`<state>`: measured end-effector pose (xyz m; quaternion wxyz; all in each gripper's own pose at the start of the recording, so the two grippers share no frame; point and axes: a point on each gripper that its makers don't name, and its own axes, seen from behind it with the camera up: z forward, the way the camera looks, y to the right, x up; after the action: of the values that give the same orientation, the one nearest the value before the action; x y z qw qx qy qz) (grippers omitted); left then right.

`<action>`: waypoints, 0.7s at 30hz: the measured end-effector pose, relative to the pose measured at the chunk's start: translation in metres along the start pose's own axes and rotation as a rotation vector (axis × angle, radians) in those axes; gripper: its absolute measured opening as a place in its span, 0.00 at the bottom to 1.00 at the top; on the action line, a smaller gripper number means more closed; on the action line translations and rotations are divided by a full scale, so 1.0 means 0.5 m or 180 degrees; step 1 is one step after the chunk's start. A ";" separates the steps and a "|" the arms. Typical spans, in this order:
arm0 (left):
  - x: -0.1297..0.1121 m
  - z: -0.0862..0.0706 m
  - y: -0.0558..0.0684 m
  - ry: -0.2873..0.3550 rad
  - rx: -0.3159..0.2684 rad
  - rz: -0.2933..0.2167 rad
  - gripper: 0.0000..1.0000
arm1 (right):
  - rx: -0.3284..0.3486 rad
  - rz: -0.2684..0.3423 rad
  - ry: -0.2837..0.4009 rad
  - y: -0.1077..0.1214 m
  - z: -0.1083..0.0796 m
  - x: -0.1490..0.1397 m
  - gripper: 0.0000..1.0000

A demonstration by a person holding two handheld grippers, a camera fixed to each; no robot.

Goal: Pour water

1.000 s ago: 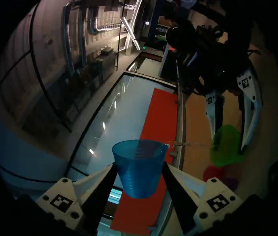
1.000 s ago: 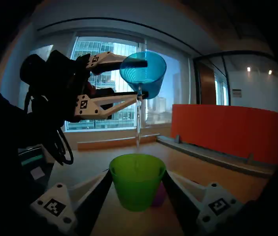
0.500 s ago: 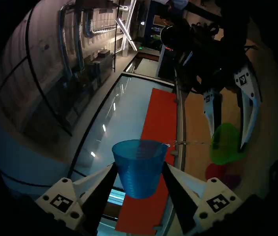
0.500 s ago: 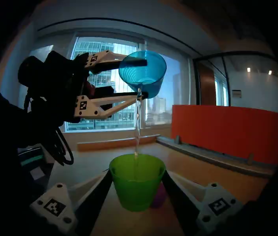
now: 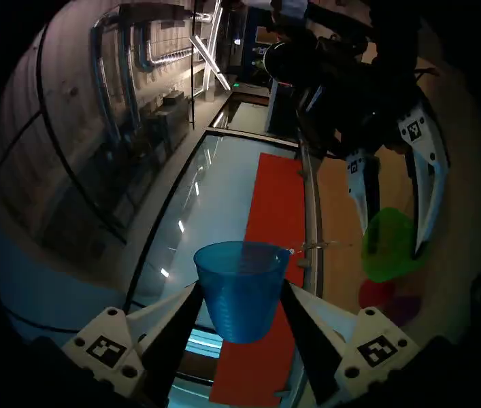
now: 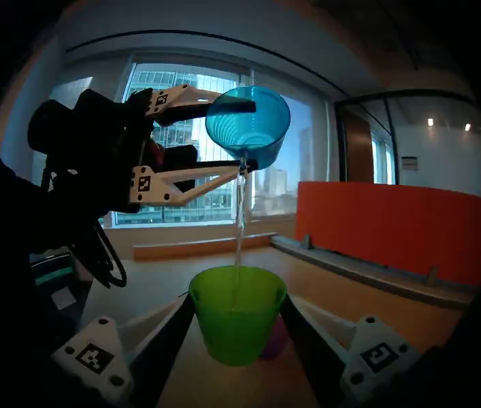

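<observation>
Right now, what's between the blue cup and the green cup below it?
A thin stream of water, falling from the tilted blue cup into the green cup; the right gripper view shows it.

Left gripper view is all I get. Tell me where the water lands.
Observer: In the right gripper view the stream drops from the blue cup straight into the mouth of the green cup.
Operator: Report how the green cup sits.
Observer: Upright, with the jaws of the right gripper pressing both its sides.
Operator: Describe my cup's tilt.
Observer: Tipped nearly sideways, with the jaws of the left gripper above and below it.
</observation>
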<state>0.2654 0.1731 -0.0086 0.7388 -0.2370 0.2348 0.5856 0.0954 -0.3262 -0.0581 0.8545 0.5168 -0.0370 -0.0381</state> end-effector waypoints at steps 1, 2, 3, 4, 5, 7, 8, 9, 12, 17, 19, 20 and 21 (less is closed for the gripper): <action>0.001 0.000 -0.001 0.0004 0.0002 0.0022 0.80 | -0.0001 -0.0003 0.0000 -0.001 0.000 0.000 0.90; 0.003 0.000 -0.001 0.0008 0.0004 0.0045 0.80 | -0.0001 -0.0007 0.0000 -0.001 0.000 0.001 0.90; 0.004 0.000 -0.002 0.0011 0.0008 0.0067 0.80 | -0.0002 -0.0009 0.0001 -0.001 0.000 0.001 0.90; 0.005 0.001 -0.003 0.0013 0.0012 0.0085 0.80 | -0.0002 -0.0009 0.0002 -0.001 0.000 0.002 0.90; 0.005 0.001 -0.004 0.0016 0.0017 0.0102 0.80 | -0.0002 -0.0009 0.0003 -0.001 -0.001 0.002 0.89; 0.006 0.002 -0.006 0.0016 0.0023 0.0137 0.80 | -0.0003 -0.0008 0.0004 0.000 -0.001 0.003 0.90; 0.006 0.002 -0.007 0.0015 0.0025 0.0153 0.80 | -0.0004 -0.0007 0.0004 0.000 -0.002 0.003 0.90; 0.006 0.003 -0.008 0.0013 0.0027 0.0170 0.80 | -0.0004 -0.0008 0.0005 0.000 -0.002 0.003 0.90; 0.005 0.003 -0.010 0.0006 0.0033 0.0217 0.80 | -0.0006 -0.0011 0.0007 0.001 -0.003 0.004 0.90; 0.006 0.004 -0.015 0.0011 0.0057 0.0291 0.80 | -0.0011 -0.0013 0.0008 0.001 -0.005 0.003 0.89; 0.007 0.005 -0.016 0.0018 0.0064 0.0319 0.80 | -0.0012 -0.0011 0.0009 0.001 -0.006 0.002 0.90; 0.008 0.005 -0.016 0.0021 0.0067 0.0331 0.80 | -0.0013 -0.0010 0.0009 0.001 -0.006 0.002 0.89; 0.008 0.006 -0.017 0.0024 0.0072 0.0346 0.80 | -0.0014 -0.0009 0.0009 0.002 -0.007 0.002 0.89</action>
<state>0.2749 0.1763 -0.0083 0.7076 -0.2178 0.2568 0.6213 0.0968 -0.3230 -0.0589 0.8556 0.5151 -0.0349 -0.0387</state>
